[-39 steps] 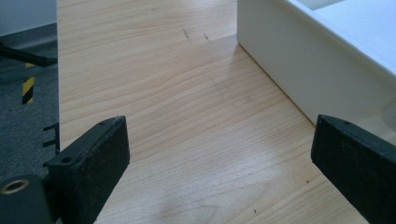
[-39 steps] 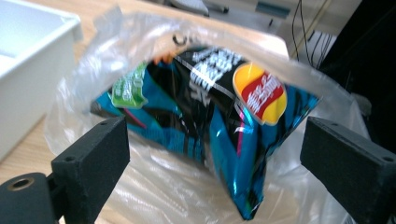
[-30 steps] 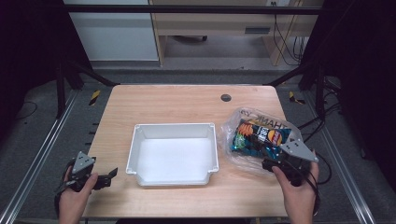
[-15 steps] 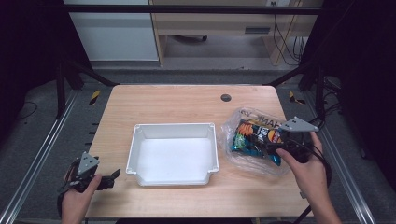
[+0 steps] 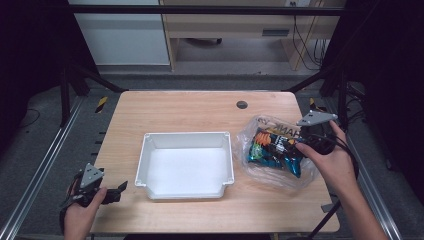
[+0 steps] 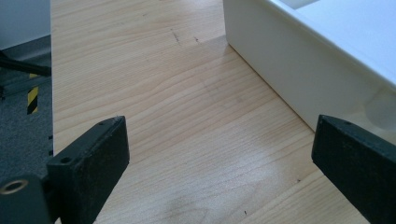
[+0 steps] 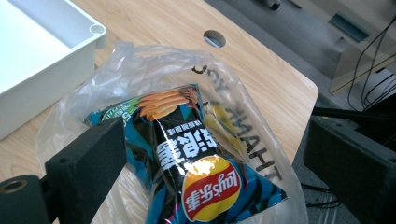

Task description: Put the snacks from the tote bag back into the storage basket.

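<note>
A clear plastic bag (image 5: 260,126) lies on the right of the wooden table (image 5: 190,110). Inside it is a blue and black chip packet (image 5: 272,150). My right gripper (image 5: 302,143) is at the bag's right edge, held open. In the right gripper view its jaws stand wide apart over the chip packet (image 7: 187,154) inside the plastic bag (image 7: 140,60), touching nothing. My left gripper (image 5: 116,191) is at the table's front left corner, open and empty. Its jaws (image 6: 219,135) hover above bare wood, beside the white tray's wall (image 6: 289,60).
A white tray (image 5: 182,135) stands in the middle of the table, with nothing in it; its corner (image 7: 88,35) appears in the right gripper view. A round cable hole (image 5: 242,104) sits near the far edge. Metal frame rails run along both sides of the table.
My right gripper has moved away from the front edge, up along the right side of the bag. The left gripper has barely shifted.
</note>
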Available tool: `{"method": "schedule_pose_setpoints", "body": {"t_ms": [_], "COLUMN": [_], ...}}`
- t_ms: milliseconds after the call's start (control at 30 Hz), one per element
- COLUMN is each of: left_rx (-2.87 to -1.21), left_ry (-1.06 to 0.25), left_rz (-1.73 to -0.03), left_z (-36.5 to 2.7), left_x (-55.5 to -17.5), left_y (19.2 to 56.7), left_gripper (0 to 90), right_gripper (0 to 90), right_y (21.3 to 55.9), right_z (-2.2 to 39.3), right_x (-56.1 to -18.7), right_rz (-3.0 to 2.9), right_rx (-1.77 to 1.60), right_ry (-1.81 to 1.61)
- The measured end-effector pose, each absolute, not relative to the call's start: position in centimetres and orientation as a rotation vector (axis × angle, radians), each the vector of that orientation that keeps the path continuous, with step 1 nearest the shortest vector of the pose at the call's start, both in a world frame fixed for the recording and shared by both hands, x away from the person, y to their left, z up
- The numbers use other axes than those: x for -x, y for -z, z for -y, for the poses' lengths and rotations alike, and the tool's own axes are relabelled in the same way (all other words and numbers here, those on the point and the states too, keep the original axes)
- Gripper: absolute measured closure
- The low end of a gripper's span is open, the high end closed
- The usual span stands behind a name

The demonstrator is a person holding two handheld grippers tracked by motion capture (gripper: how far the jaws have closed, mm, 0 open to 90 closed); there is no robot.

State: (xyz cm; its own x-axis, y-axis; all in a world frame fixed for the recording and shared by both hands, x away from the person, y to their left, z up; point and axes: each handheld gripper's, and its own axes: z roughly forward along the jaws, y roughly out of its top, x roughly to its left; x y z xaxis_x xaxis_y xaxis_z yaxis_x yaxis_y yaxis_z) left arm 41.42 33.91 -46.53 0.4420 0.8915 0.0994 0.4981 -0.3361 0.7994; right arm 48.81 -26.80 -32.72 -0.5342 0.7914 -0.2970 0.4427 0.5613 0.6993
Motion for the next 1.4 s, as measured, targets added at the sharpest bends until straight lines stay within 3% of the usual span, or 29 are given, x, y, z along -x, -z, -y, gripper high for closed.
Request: {"method": "schedule_pose_setpoints", "body": {"t_ms": [433,1400], "left_rx": [-1.984,-2.002], "left_ry": [-0.692,-0.718], "left_rz": [-1.16,-1.145], "left_z": [-33.8,-33.6], "left_x": [-41.4,-41.2], "left_y": [46.5,46.5], "left_gripper": [3.8,3.8], "right_gripper": [7.4,6.3], "right_y": [31.7,34.6], "right_z": [26.8,25.9], "right_x": [-51.4,-53.7], "right_rz": [-2.311,-2.517], "right_rx": [-0.938,-0.83], "right_ry": [-0.68,-0.535]}}
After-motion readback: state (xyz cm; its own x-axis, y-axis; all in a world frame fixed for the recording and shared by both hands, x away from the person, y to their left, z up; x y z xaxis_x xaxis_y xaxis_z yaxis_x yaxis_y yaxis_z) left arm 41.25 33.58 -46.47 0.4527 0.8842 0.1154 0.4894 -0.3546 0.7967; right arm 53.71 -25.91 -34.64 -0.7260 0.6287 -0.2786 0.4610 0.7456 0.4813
